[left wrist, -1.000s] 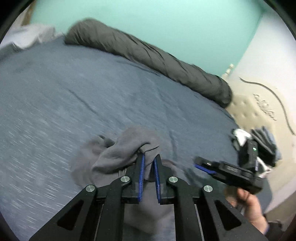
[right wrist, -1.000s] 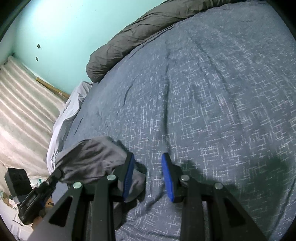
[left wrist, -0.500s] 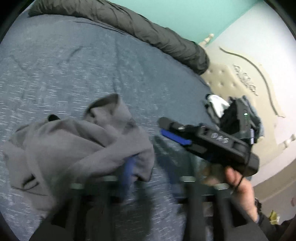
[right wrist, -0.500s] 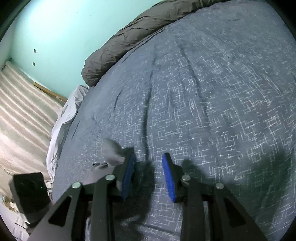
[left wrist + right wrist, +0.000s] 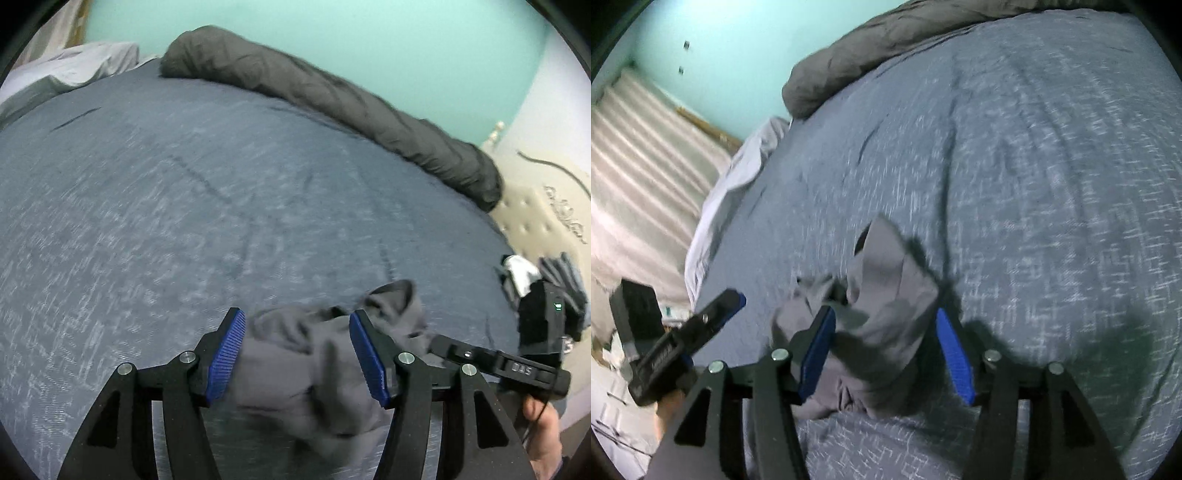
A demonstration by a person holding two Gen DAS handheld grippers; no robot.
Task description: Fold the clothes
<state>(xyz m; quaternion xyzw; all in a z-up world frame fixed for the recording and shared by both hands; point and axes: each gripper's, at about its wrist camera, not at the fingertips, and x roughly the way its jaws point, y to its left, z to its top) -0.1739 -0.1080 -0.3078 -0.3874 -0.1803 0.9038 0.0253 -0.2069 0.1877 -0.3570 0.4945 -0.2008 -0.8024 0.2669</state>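
A crumpled grey garment lies in a heap on the blue-grey bedspread. My left gripper is open, its blue pads on either side of the heap, gripping nothing. My right gripper is open too, over the same grey garment from the other side. The right gripper also shows at the right in the left wrist view, and the left gripper shows at the left in the right wrist view.
A rolled dark grey duvet lies along the far edge of the bed by the teal wall. A pile of other clothes sits at the right by a beige headboard. A pale sheet hangs off the bed's side.
My left gripper was shut on the grey garment a second ago and has let it go onto the bed. Both grippers now sit open over the dropped heap.
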